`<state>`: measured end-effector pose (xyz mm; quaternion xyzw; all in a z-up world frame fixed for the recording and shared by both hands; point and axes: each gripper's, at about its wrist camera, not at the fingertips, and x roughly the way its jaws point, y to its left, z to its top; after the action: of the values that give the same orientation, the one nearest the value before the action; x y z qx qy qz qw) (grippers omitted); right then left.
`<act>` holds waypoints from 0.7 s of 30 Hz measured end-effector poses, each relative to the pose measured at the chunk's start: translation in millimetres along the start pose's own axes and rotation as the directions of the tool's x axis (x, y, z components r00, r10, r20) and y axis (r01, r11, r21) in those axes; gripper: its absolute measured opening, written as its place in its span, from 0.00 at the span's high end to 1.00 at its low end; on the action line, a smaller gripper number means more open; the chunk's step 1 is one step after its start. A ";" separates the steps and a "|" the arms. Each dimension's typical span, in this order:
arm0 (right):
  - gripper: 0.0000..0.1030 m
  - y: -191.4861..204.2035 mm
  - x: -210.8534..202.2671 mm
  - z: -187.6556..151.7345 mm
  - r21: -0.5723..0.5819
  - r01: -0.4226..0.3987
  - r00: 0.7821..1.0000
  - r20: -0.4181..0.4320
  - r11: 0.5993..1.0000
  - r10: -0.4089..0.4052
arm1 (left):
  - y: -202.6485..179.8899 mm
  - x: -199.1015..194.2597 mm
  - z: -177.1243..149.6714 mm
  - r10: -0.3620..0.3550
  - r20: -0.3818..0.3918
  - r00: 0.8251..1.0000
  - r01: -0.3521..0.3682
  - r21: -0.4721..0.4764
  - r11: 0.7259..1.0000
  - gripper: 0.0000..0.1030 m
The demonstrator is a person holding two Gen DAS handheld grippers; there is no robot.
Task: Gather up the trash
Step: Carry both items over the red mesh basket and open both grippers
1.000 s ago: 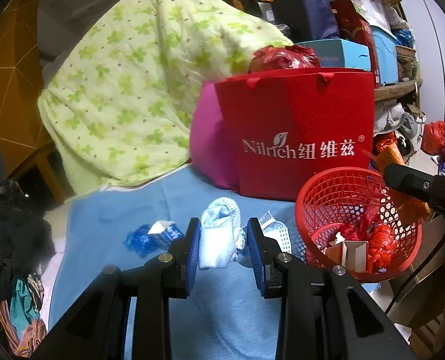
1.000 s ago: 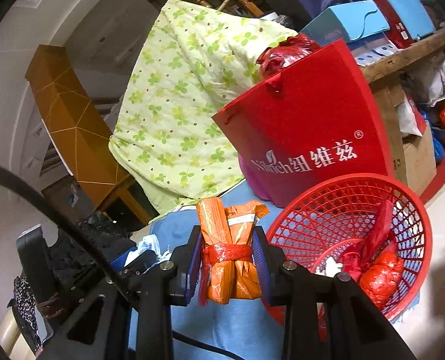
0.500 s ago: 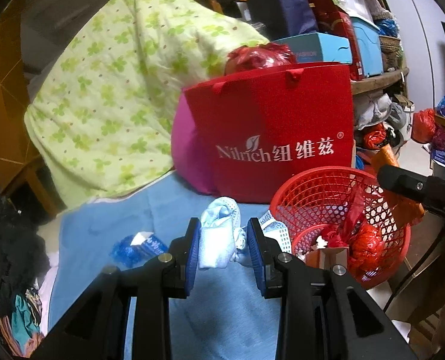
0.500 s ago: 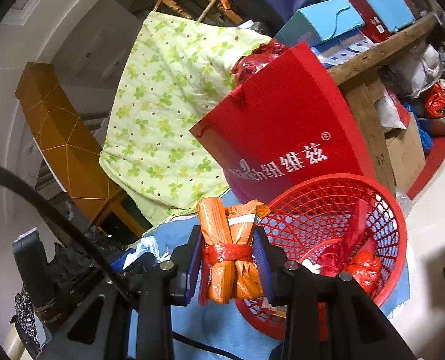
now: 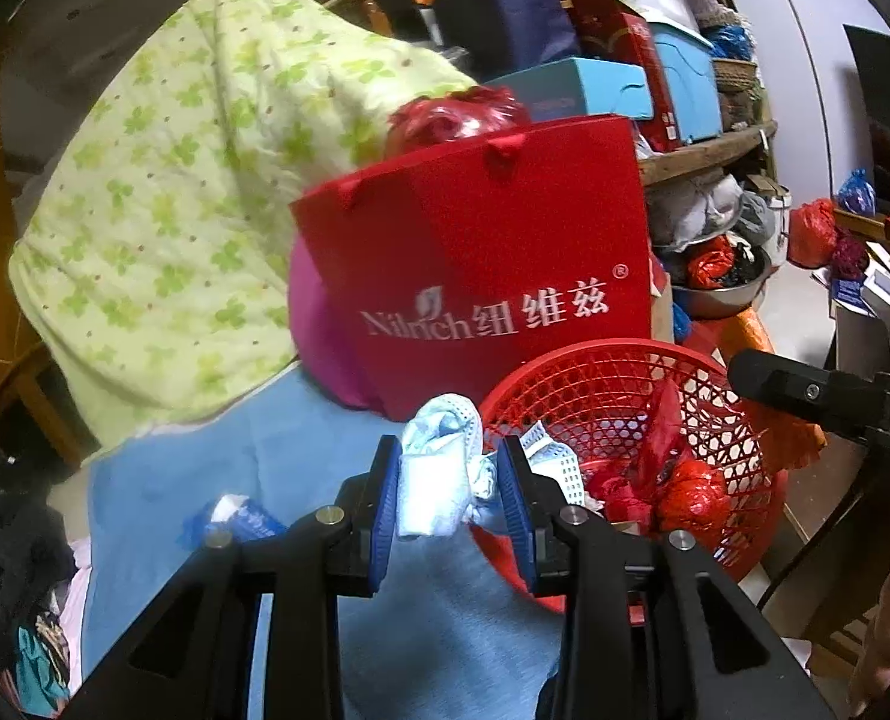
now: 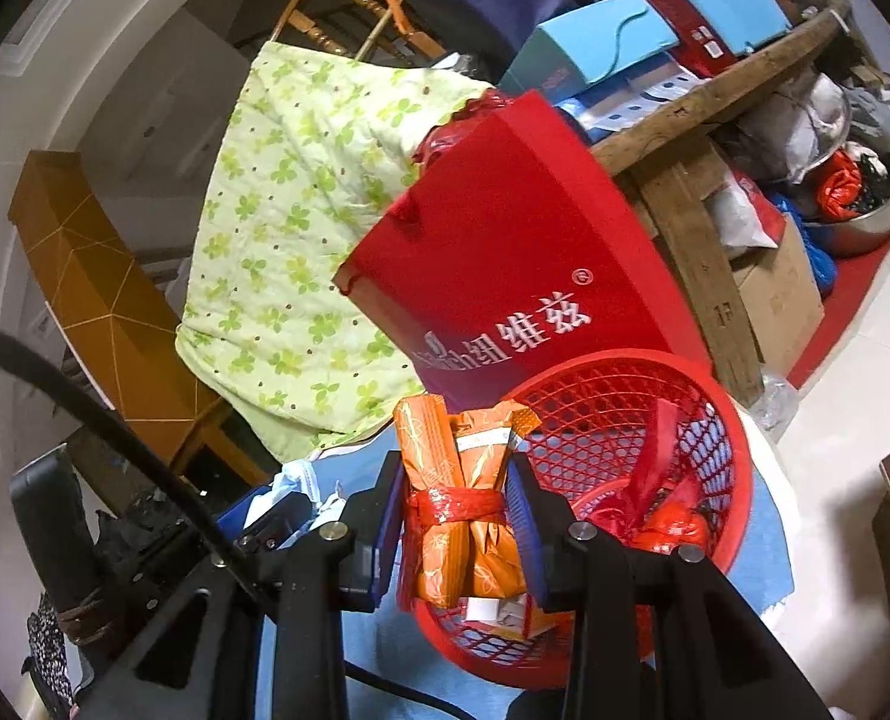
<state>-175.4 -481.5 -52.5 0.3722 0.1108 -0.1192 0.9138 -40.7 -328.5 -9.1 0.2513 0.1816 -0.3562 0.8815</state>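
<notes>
Left claw (image 5: 448,489) is clamped on a crumpled blue mask (image 5: 435,480) at lower centre, just short of the red basket (image 5: 685,360); released now, it may land outside. Right claw (image 6: 460,519) pinches an orange wrapper bundle (image 6: 457,516) at the rim and could snag there. A blue cloth (image 5: 252,456) covers the counter; clutter crowds the room.

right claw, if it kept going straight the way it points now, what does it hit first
Most likely the red basket: the right claw, shut on the orange packet bundle, already sits at its near rim. Beyond it stands the red paper bag. Depth is unclear.
</notes>
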 end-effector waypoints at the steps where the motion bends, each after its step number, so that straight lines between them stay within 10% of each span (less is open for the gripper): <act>1: 0.64 -2.3 0.0 0.2 0.004 0.003 1.000 0.000 1.000 -0.003 | -2.3 1.6 0.4 -0.007 -0.003 1.000 0.007 0.002 1.000 0.66; 8: 0.62 -23.3 8.0 -1.5 0.057 0.029 0.999 -0.022 0.998 -0.027 | -8.9 24.2 0.3 -0.174 -0.027 0.984 0.173 -0.030 0.984 0.56; 11: 0.36 -33.1 11.0 -3.3 0.100 0.037 0.999 -0.032 0.994 -0.034 | -3.7 33.1 -2.2 -0.246 -0.021 0.969 0.244 -0.063 0.968 0.38; 21: 0.33 -13.9 7.5 -2.0 0.039 0.037 0.999 -0.005 0.999 -0.037 | 63.8 34.4 -27.9 -0.152 -0.014 0.988 0.146 -0.207 0.967 0.31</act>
<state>-172.7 -490.8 -65.2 0.3882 0.1173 -0.1373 0.9037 24.7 -291.5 -28.8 0.1500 0.2488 -0.3970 0.8706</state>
